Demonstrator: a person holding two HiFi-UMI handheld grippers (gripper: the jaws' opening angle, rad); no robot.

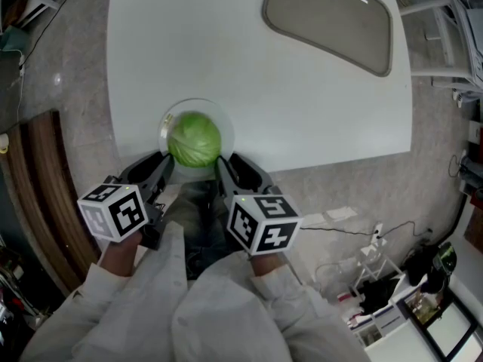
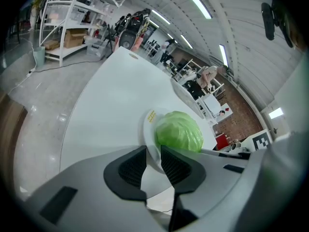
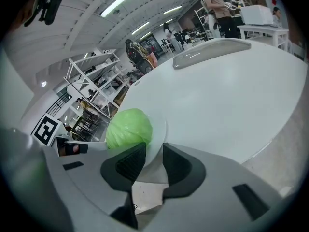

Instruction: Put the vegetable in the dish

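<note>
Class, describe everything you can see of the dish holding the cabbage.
The dish is round, shallow and looks like clear glass, with a small yellow sticker on its rim. It is at the near edge of the white table, holding a green cabbage. The left gripper and right gripper each clamp its rim.

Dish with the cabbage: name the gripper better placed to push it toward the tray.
Left, probably. The left gripper grips the dish at its near-left rim, opposite the tray at far right, so a push heads there; the right gripper sits on the tray's side.
</note>
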